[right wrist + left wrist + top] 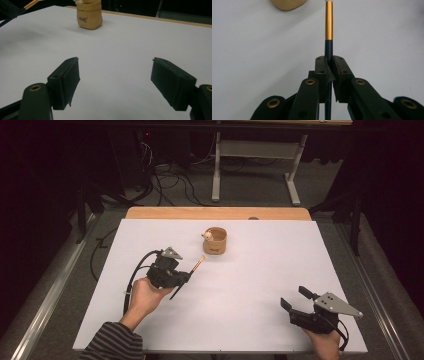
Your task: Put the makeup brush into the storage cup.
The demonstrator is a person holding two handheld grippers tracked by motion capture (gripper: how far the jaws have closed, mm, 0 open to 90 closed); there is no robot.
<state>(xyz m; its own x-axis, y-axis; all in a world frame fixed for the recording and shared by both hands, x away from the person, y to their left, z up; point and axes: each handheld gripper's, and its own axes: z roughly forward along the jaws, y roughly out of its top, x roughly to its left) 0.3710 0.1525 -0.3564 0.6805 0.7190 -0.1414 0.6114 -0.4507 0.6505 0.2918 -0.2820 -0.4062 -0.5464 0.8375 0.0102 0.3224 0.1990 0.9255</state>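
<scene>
My left gripper (186, 278) is clenched on the brush (191, 274), carrying it toward the tan cup (215, 241) near the desk's far edge, next tipping it in, while my right gripper (295, 298) rests released at the near-right corner.

The left gripper (186, 277) clamps a brush (190, 276) aimed at the tan cup (216, 241); the right gripper (295, 299) gapes above the white surface (250, 285).
</scene>
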